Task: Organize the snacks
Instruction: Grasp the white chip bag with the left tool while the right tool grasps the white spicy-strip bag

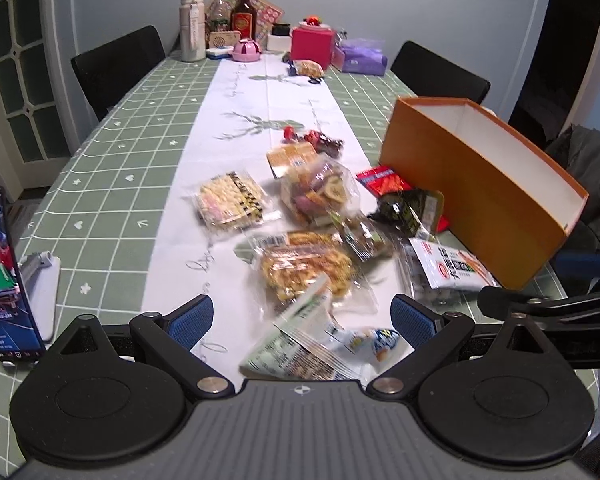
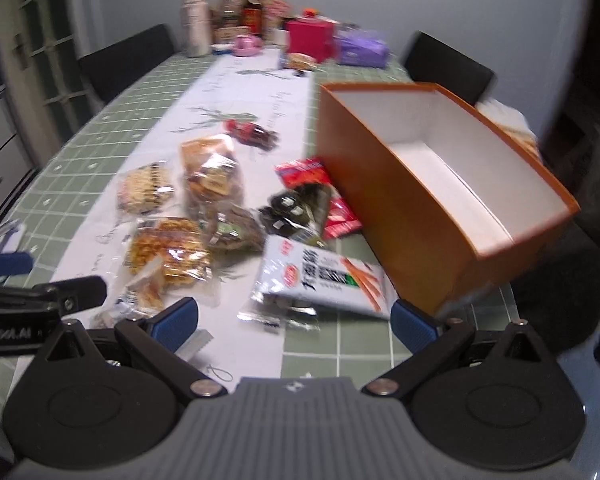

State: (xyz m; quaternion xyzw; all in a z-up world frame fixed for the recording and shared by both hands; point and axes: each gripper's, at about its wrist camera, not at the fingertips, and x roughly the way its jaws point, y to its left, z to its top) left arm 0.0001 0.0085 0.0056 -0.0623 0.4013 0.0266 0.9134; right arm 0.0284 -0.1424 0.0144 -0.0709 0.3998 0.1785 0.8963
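Left wrist view: left gripper fingers spread wide over snack packets; right gripper likewise released, nr orange box on worktop.

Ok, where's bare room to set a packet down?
Inside the orange box, white floor bare. Also green cloth left of the noodle packet, toward the phone. Crowded: the snack pile against the box.

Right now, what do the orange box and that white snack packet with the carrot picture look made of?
Orange box: likely cardboard, with thin stiff walls, a matte orange outside and a plain white inside. White snack packet: probably plastic film, glossy and crinkled, with a clear sealed edge.
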